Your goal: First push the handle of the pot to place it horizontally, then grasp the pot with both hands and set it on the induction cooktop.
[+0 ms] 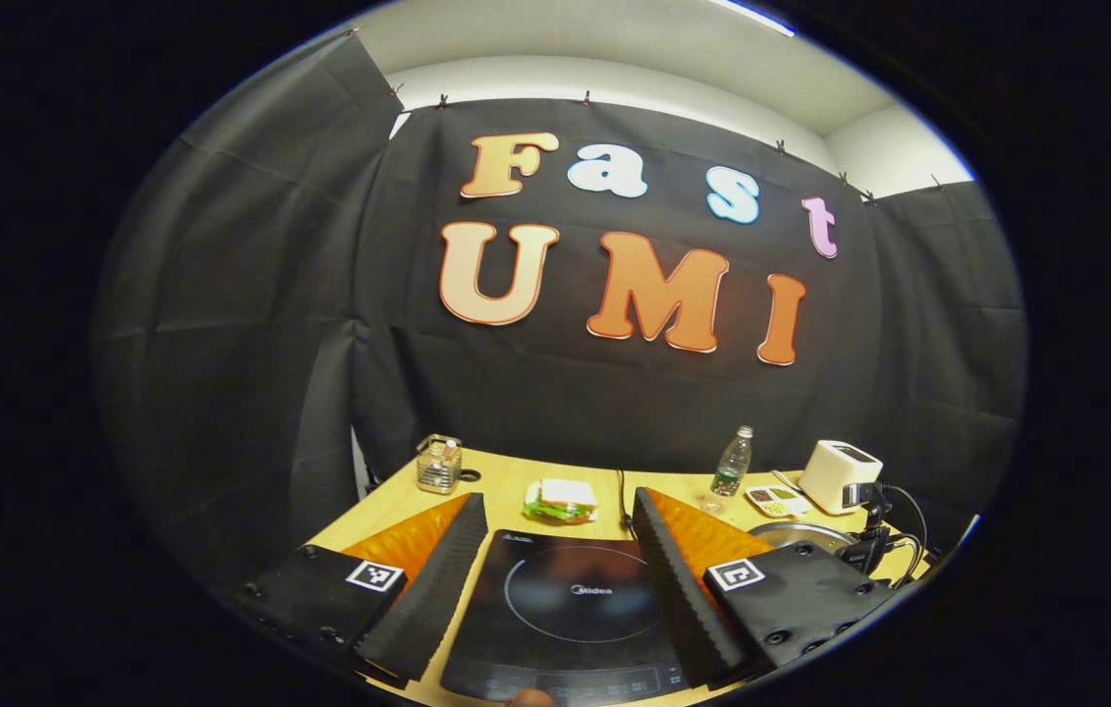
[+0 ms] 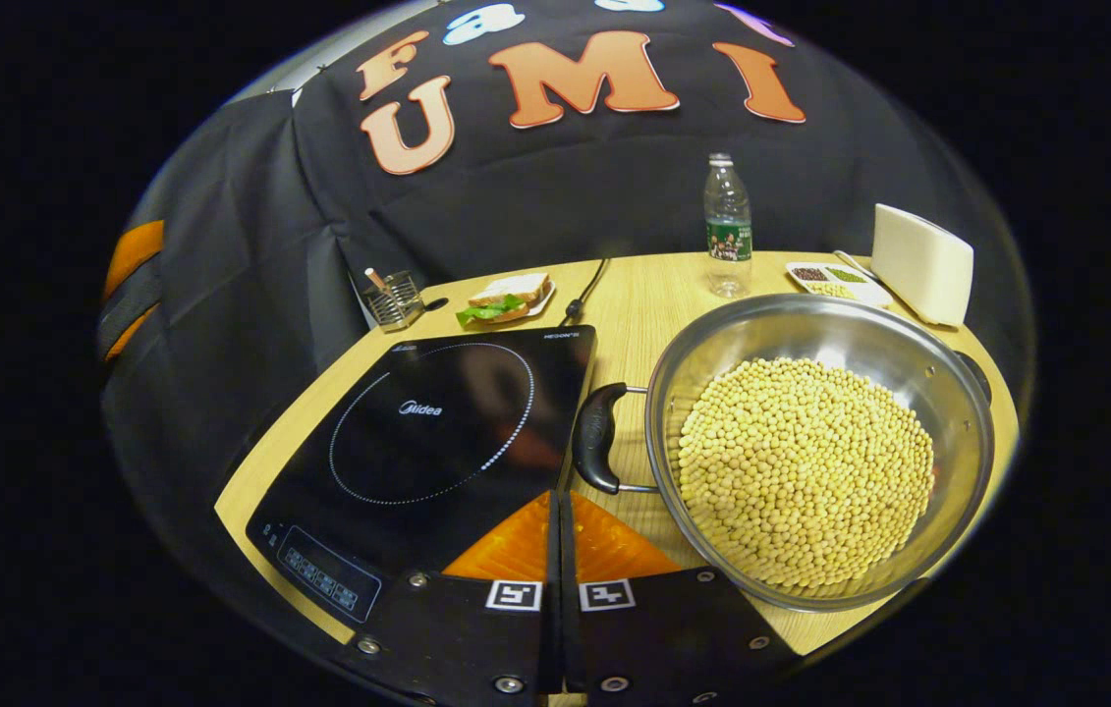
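Note:
A steel pot (image 2: 948, 412) holding yellow soybeans (image 2: 805, 466) stands on the wooden table, right of the black induction cooktop (image 2: 437, 432). Its black left handle (image 2: 597, 437) juts toward the cooktop's edge; a second dark handle (image 2: 975, 373) shows at the far rim. My right gripper (image 2: 560, 501) is shut with nothing in it, hovering low just in front of the left handle. My left gripper (image 1: 557, 499) is open above the cooktop (image 1: 570, 599), one finger on each side of the ring. In the left gripper view the pot's rim (image 1: 801, 533) peeks out behind the right finger.
Along the table's back stand a wire holder (image 2: 390, 298), a sandwich on a plate (image 2: 508, 298), a water bottle (image 2: 728, 236), a small dish of beans (image 2: 832, 280) and a white toaster (image 2: 920, 263). A cable (image 2: 586, 290) runs to the cooktop. A black stand with wires (image 1: 871, 535) sits near the pot.

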